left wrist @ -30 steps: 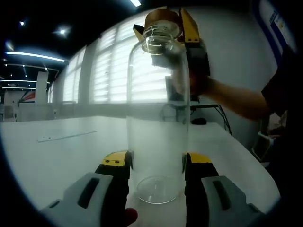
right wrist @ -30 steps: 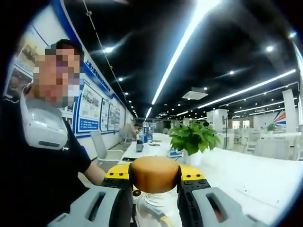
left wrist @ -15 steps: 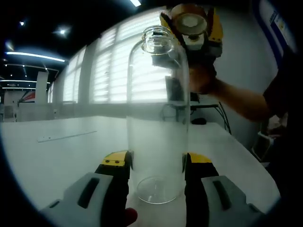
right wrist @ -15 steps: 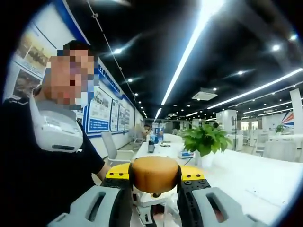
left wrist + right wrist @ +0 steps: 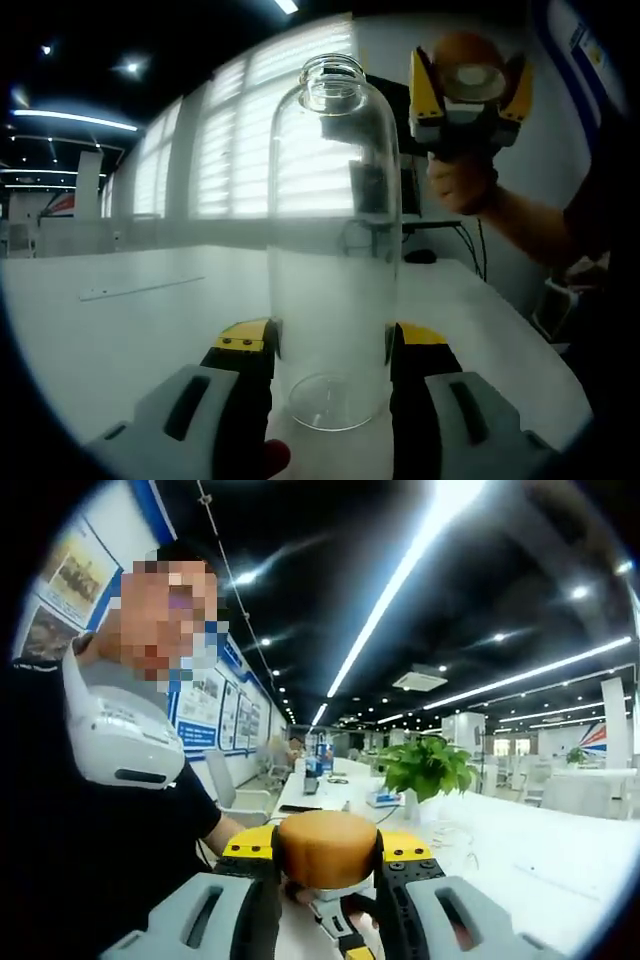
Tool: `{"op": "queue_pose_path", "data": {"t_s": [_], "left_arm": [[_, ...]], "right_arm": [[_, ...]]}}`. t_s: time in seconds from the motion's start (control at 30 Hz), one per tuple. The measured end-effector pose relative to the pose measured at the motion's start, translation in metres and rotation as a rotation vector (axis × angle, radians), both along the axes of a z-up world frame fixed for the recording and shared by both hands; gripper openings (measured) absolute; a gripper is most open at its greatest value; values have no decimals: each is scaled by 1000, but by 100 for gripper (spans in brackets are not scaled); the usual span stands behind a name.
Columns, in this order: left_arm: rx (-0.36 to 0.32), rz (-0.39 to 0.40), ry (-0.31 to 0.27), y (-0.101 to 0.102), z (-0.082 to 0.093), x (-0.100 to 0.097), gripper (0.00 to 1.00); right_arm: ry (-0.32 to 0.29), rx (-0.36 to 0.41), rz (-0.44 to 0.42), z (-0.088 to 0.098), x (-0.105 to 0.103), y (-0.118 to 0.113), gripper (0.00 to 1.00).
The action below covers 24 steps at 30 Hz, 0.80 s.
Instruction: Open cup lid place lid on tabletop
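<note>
Left gripper view: left claw (image 5: 331, 345) clamped on upright, empty, uncapped glass cup (image 5: 335, 240) on white bench (image 5: 130, 330), right claw (image 5: 468, 82) raised beside its mouth pinching lid (image 5: 472, 75); right gripper view: right claw (image 5: 327, 850) clamped on tan lid (image 5: 327, 847), aloft.

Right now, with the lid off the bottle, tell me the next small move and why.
Probably lower the right gripper toward the bare tabletop beside the bottle. The lid sits clamped between its jaws, up in the air and clear of the open bottle mouth, so setting it down is what remains. The left gripper should keep holding the bottle upright on the table.
</note>
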<state>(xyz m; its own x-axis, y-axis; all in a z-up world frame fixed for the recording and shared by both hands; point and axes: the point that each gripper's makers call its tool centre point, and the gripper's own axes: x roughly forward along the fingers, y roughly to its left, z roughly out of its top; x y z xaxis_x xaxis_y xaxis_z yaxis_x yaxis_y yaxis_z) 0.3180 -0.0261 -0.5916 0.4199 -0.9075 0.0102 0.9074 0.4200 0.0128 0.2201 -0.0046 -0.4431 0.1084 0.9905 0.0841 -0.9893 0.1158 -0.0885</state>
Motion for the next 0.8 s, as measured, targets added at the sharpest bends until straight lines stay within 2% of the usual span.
{"op": "queue_pose_path", "data": {"t_s": [0.3, 0.8], "left_arm": [[0, 0, 1, 0, 0, 0, 36], [0, 1, 1, 0, 0, 0, 36]], "right_arm": [[21, -13, -21, -13, 0, -2, 31], [26, -128, -29, -50, -9, 11, 31]]}}
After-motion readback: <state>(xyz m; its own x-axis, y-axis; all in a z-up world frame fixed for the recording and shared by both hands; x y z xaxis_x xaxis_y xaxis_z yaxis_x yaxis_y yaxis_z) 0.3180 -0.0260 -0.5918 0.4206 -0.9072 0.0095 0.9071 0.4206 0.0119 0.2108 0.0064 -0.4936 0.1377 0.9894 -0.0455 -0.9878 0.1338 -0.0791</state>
